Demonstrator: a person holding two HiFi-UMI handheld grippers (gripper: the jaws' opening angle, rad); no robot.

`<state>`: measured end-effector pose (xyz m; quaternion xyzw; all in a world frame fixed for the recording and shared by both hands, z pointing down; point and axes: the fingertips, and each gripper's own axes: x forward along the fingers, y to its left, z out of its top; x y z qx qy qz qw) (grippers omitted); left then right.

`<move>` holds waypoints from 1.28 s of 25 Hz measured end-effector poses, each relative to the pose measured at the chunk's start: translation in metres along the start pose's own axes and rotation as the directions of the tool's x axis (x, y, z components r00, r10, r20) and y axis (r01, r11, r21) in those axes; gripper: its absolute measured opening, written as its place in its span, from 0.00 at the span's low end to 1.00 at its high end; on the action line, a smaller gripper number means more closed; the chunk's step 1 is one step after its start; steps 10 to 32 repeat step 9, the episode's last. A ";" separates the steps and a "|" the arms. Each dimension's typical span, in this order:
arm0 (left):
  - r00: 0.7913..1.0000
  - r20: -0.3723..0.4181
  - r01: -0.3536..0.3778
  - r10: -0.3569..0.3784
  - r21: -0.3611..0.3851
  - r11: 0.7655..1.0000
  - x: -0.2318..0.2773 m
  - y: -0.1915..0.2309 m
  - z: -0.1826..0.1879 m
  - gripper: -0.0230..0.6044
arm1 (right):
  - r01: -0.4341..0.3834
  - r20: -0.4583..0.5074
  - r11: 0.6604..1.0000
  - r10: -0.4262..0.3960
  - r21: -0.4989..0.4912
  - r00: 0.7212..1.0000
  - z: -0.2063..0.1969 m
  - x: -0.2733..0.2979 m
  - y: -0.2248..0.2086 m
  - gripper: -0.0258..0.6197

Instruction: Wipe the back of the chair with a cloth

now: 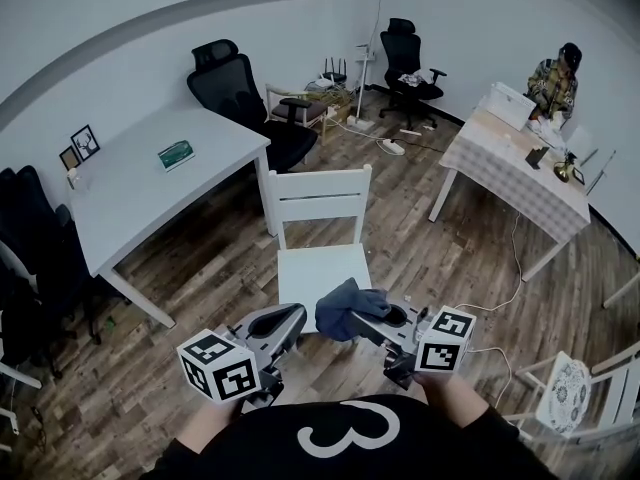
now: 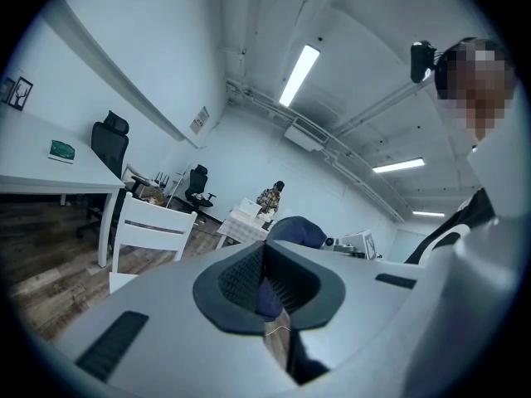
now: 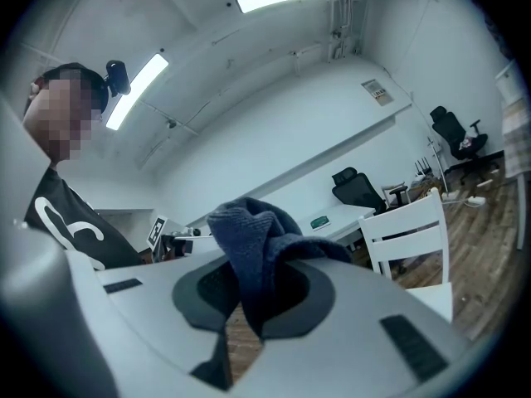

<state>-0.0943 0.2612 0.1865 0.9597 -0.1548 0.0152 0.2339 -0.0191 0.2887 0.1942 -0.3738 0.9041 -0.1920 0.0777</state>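
The white chair (image 1: 318, 200) stands on wooden floor (image 1: 410, 253) that lies open along its right side and in front of its seat, where the left hand-held gripper (image 1: 296, 317) and right hand-held gripper (image 1: 366, 320) hover (the right one carries a bunched cloth (image 1: 340, 310)). Left of the chair, the white tabletop (image 1: 150, 183) crowds close to the backrest. Behind the chair, a black office chair (image 1: 250, 93) narrows the way.

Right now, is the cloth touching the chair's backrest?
Apart. The head view shows the cloth clamped in the right gripper jaws near the seat front edge, with bare seat between it and the backrest.
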 end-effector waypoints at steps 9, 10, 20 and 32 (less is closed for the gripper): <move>1.000 -0.001 -0.001 0.001 -0.008 1.000 -0.004 0.004 -0.006 0.06 | 0.006 0.022 1.000 -0.007 0.016 1.000 -0.004 0.001 0.001 0.11; 1.000 -0.001 -0.001 0.001 -0.008 1.000 -0.004 0.004 -0.006 0.06 | 0.006 0.022 1.000 -0.007 0.016 1.000 -0.004 0.001 0.001 0.11; 1.000 -0.001 -0.001 0.001 -0.008 1.000 -0.004 0.004 -0.006 0.06 | 0.006 0.022 1.000 -0.007 0.016 1.000 -0.004 0.001 0.001 0.11; 1.000 -0.001 -0.001 0.001 -0.008 1.000 -0.004 0.004 -0.006 0.06 | 0.006 0.022 1.000 -0.007 0.016 1.000 -0.004 0.001 0.001 0.11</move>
